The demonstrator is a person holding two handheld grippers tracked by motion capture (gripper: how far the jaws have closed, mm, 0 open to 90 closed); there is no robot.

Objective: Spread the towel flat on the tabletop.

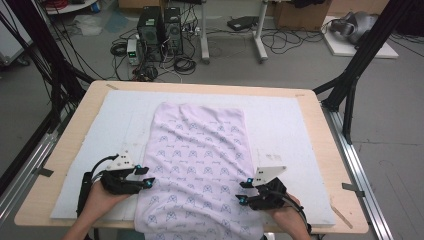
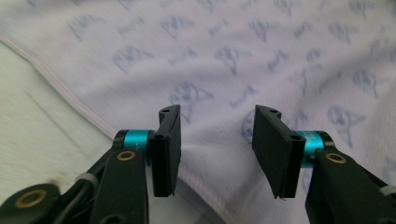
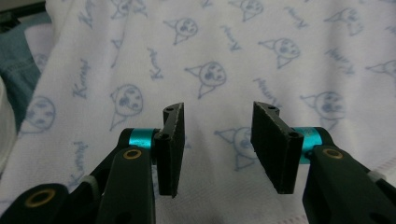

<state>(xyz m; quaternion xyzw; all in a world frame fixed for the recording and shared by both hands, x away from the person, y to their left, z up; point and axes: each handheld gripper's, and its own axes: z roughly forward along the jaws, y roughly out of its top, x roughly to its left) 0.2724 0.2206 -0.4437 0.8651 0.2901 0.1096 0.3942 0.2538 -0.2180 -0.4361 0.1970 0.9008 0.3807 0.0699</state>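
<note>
We see the wooden surface [image 1: 310, 107] carrying a white mat [image 1: 280, 125] that covers nearly all of it, leaving a bare wood border on every side; on the mat lies the cloth [image 1: 200, 160], pale lilac with a repeated blue print of small cat-like faces and script, spread flat lengthwise down the middle, its far edge short of the mat's far edge and its near end hanging over the surface's near edge; wide strips of open mat run along both long sides of the cloth; in the left gripper view a stitched hem [image 2: 70, 100] runs diagonally, with bare mat beyond it; our left claw [image 1: 145, 177] sits at the cloth's left edge, jaws apart with nothing pinched, the cloth lying beneath the gap; our right claw [image 1: 246, 191] hovers over the cloth's right edge, jaws likewise apart and empty, printed cloth behind them.
</note>
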